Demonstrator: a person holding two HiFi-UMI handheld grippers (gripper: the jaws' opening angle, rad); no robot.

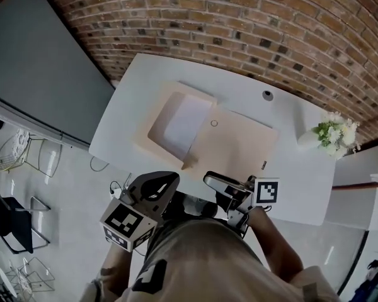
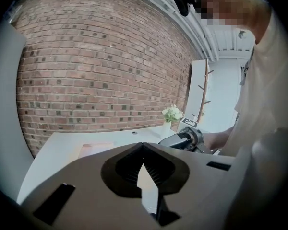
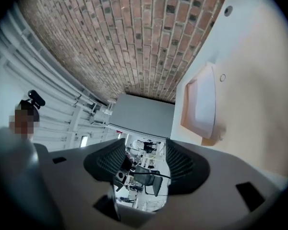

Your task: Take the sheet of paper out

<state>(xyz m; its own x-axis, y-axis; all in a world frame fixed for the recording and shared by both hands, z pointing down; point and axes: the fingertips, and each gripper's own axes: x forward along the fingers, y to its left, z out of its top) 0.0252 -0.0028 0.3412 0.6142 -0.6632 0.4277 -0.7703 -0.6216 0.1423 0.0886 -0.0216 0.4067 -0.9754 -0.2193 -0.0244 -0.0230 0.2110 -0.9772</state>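
Right gripper point(image 3: 144, 146): jaws parted wide, nothing between them, held off the near edge of the table point(image 1: 129, 99), touching nothing. Left gripper point(image 2: 143, 146): jaw tips together, empty, likewise at the near edge, to the left of the other. Beyond both, mid-table: tan folder point(image 1: 236, 146), lying opened, its flap spread to the right. Sheet of paper point(image 1: 186, 121): white, lying within the folder's left half, neither gripper near it. Far right: vase of flowers point(image 1: 332, 134), well apart from the folder. Status, as judged: folder open and sheet exposed; grasping the sheet and drawing it clear remain entirely to do.
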